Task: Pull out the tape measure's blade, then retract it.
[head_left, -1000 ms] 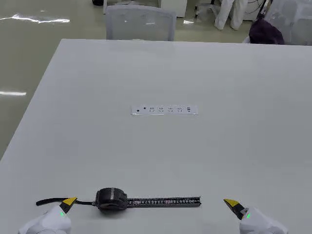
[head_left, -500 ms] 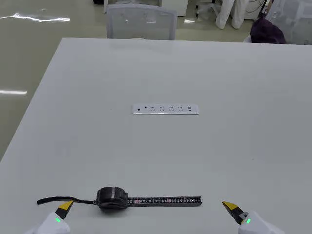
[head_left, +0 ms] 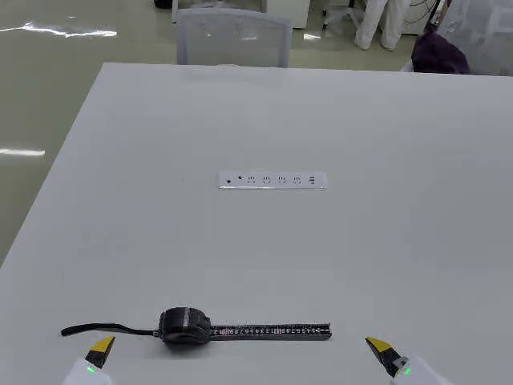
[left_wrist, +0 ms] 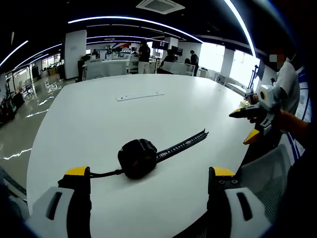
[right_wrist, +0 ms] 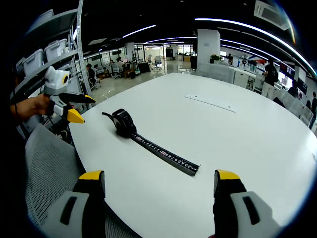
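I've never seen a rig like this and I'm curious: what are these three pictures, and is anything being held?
A person holds a two-jaw tool in each hand. The flat picture comes from a headset camera looking down; the two round ones from cameras riding on the tools. The left tool and right tool are both open and hold nothing. On the white table lies a black tape measure, its blade pulled out toward the right tool, its strap toward the left. Farther off sits a power strip.
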{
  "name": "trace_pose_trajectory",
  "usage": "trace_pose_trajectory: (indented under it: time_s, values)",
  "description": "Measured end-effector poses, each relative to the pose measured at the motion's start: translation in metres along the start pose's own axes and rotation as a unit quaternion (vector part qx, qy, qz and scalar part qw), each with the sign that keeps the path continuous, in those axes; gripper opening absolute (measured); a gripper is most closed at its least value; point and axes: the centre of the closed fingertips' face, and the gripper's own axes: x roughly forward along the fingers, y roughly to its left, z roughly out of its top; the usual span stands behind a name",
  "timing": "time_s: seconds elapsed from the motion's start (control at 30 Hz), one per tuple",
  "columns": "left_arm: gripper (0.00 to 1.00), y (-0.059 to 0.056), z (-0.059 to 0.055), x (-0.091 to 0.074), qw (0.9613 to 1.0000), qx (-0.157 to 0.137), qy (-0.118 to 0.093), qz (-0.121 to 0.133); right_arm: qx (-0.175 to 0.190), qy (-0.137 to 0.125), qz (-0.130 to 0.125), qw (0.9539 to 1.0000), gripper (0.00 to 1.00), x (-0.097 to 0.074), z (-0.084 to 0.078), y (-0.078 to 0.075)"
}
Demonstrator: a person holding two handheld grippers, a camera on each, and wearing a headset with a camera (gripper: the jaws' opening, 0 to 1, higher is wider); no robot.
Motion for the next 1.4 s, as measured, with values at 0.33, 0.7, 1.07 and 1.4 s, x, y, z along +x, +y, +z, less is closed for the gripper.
trace_pose_trajectory:
  time_s: [0.33,0.7,1.07,1.4]
  values:
    - [0.99,-0.004,-0.006,0.000,0.9999,0.002,0.010,0.002,0.002,0.001,0.002,1.0000,0.92,0.001,-0.002,0.004]
    - [0.99,-0.002,0.000,0.002,0.9995,-0.024,-0.010,0.017,0.004,-0.003,0.002,1.0000,0.92,-0.001,0.000,0.004]
    - [0.99,0.003,-0.006,0.007,0.9985,-0.040,-0.005,0.038,0.002,-0.004,0.006,1.0000,0.91,0.001,-0.002,0.005]
    - [0.99,-0.002,-0.013,0.023,0.9978,-0.048,-0.003,0.045,-0.004,-0.008,0.017,0.9998,0.88,0.005,-0.002,0.008]
